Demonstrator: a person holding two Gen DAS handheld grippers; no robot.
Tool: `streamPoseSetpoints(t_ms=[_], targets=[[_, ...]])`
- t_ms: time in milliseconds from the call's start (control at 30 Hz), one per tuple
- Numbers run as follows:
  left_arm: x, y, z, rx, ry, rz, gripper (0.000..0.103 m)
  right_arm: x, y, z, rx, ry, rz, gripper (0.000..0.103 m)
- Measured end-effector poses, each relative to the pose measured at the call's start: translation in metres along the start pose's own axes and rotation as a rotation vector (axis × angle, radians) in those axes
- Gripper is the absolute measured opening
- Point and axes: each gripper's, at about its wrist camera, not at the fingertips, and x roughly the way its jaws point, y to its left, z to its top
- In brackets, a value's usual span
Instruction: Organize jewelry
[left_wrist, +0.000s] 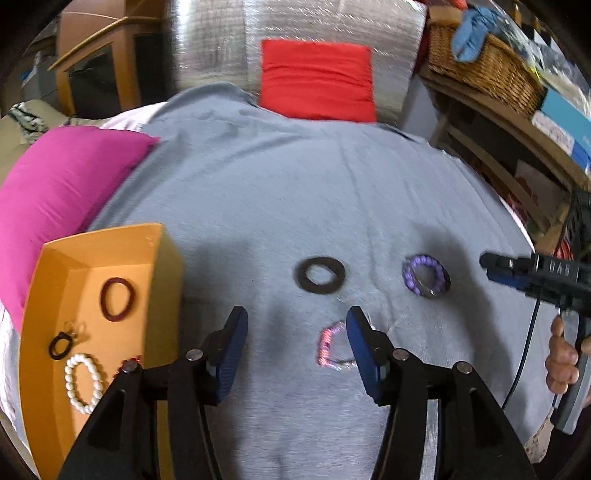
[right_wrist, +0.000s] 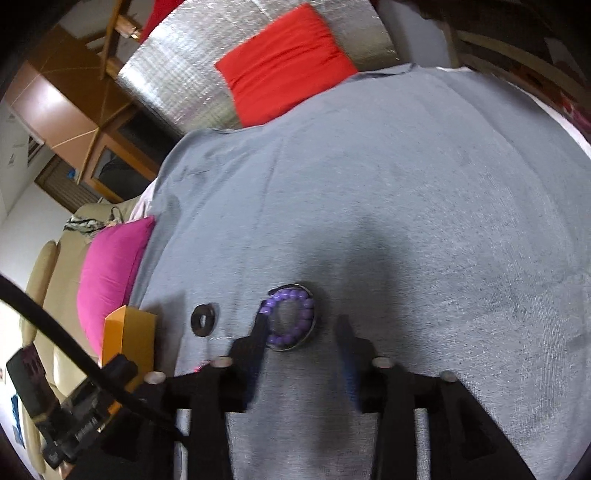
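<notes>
Three pieces loose on cloth (left_wrist: 258, 206) | left gripper (left_wrist: 295, 347) wide, empty, pink bracelet (left_wrist: 328, 347) just ahead by its right finger | right gripper (right_wrist: 301, 354) wide, empty, purple bracelet (right_wrist: 290, 317) ahead-left, nearer it | black ring (left_wrist: 319, 275) between | tray (left_wrist: 162, 258) left

Grey cloth (left_wrist: 295, 192): matt knit, slightly fuzzy. Purple bracelet (right_wrist: 290, 317): glossy plastic-looking beads w/ thin metal ring. Orange tray (left_wrist: 162, 266): smooth, matt. Basket (left_wrist: 487, 70): woven wicker. Backdrop sheet (left_wrist: 221, 44): shiny quilted foil.
</notes>
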Motion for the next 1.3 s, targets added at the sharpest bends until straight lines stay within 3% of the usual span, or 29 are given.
streamPoseSetpoints(t_ms=[133,233,667,800,867,900,1300], targets=[[0.009,-0.007,-0.005,0.026,0.032,0.004,0.057,0.008,-0.001,-0.001,0.006,0.012,-0.015,0.056],[0.014,-0.006,-0.007,0.023,0.047,0.005,0.057,0.018,0.006,-0.002,-0.003,0.036,-0.017,0.065],[0.026,-0.003,-0.011,0.017,0.088,-0.001,0.057,0.069,0.047,-0.013,-0.139,0.047,-0.173,0.075],[0.029,-0.003,-0.010,0.016,0.093,-0.005,0.057,0.073,0.054,-0.017,-0.195,0.022,-0.206,0.075],[0.030,-0.004,-0.010,0.016,0.093,-0.007,0.057,0.074,0.056,-0.020,-0.220,0.007,-0.234,0.064],[0.030,-0.004,-0.010,0.017,0.093,-0.008,0.057,0.074,0.056,-0.021,-0.230,0.004,-0.239,0.064],[0.039,-0.024,-0.015,0.070,0.109,-0.034,0.058,0.047,0.029,-0.014,-0.166,-0.008,-0.147,0.064]])
